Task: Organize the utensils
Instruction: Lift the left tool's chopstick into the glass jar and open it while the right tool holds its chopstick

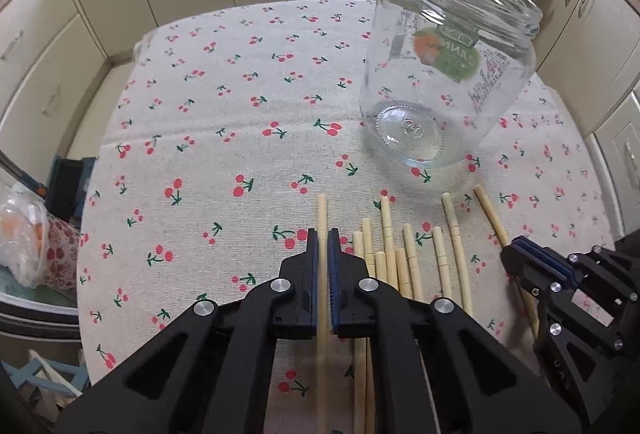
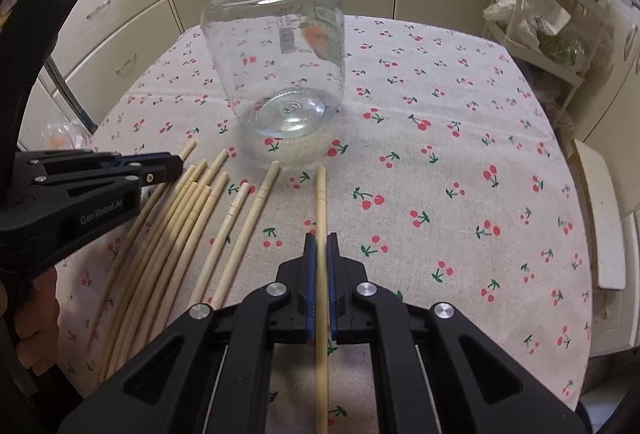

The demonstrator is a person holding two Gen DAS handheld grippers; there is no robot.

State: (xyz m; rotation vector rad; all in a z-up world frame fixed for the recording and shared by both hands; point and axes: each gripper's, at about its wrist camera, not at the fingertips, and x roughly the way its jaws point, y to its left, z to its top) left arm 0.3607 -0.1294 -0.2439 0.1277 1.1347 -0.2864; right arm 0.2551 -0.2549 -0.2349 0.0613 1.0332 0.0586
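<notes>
Clamping one bamboo chopstick [image 1: 322, 218], the left gripper [image 1: 322, 246] sits beside loose chopsticks [image 1: 408, 258] on a cherry-print tablecloth [image 1: 224, 105], near an empty glass jar [image 1: 444, 73]. Right wrist view: the right gripper [image 2: 321, 250] pinches another chopstick [image 2: 321, 193], the jar [image 2: 280, 45] upright beyond.

"GenRobot.AI" on the left claw's [image 2: 176, 165] black arm, jar [image 2: 280, 53] label — print too blurred to read
</notes>
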